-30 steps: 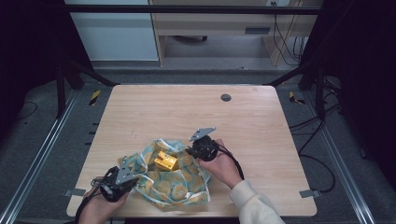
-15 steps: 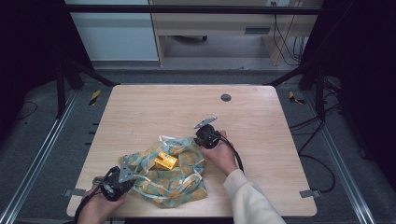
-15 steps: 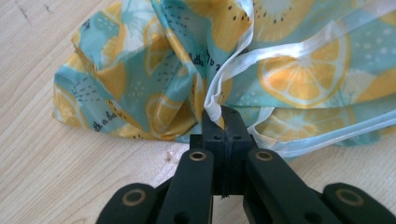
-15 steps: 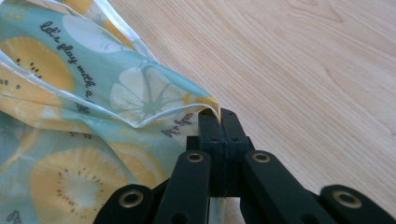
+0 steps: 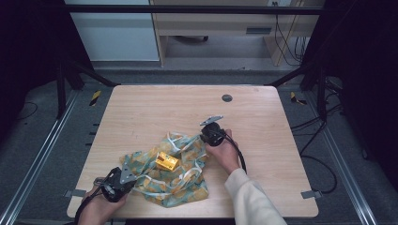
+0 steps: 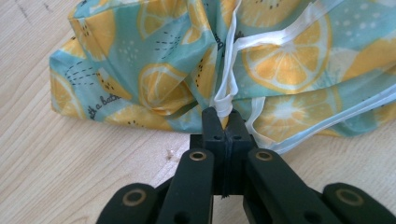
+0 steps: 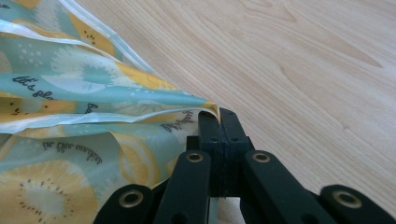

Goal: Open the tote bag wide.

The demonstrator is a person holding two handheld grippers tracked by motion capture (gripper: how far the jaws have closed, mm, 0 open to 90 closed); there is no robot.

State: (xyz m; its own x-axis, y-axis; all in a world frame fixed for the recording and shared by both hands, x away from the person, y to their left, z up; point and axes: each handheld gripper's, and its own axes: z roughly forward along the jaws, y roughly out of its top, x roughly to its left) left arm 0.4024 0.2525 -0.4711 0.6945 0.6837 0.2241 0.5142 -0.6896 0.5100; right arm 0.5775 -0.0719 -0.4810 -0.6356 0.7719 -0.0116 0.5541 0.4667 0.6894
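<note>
High view: both grippers clamp the crumpled lemon-print cloth (teal, white-edged).

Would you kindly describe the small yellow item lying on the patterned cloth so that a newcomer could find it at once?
Start from the light wooden table and find the crumpled teal cloth with its lemon-slice print near the front edge. On its upper middle sits a small yellow box. It is the one solid, blocky, plain golden thing there, unlike the soft printed fabric and white ribbon trim around it.
</note>
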